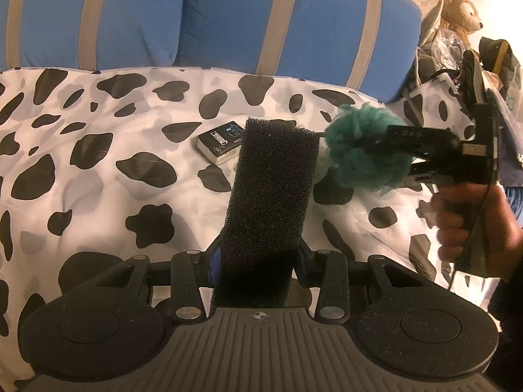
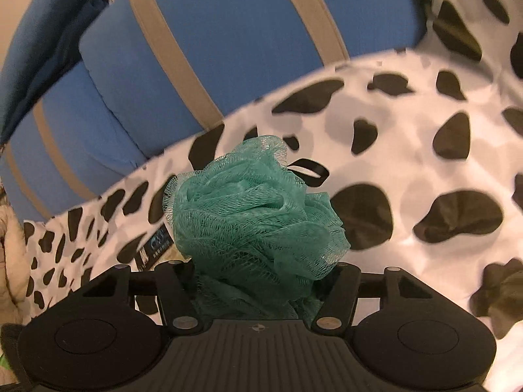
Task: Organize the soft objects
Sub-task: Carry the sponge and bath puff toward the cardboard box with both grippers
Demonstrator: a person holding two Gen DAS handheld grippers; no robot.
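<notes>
Left wrist view: left gripper (image 1: 260, 258) clamped on the near end of a black foam block (image 1: 273, 192), held clear above a cow-print blanket (image 1: 98, 179), far end pointing toward the blue cushions (image 1: 209, 16). Right of it, right gripper (image 1: 369, 155) gripped around a green loofah (image 1: 366, 150), also off the blanket, its near edge seeming to brush the block's far corner. Small packet (image 1: 220, 142) lying on the blanket just left of the block. Plush bear (image 1: 461, 9) and clutter at far right, well apart.

Right wrist view: jaws of the right gripper (image 2: 261, 281) pressed into the loofah's (image 2: 255, 215) base, mesh bulging above; a black loop (image 2: 309, 171) sticking out at its top right.

Step in hand, most likely: both soft items lifted and in carry. Next move probably calls for a chosen spot on the blanket, items lowered side by side, then jaws eased apart; foam springs back, mesh may snag on a pad.

Only the left view shows the block, the bear and the hand (image 1: 470, 225) on the right handle. Only the right view shows the net texture and the loop.
</notes>
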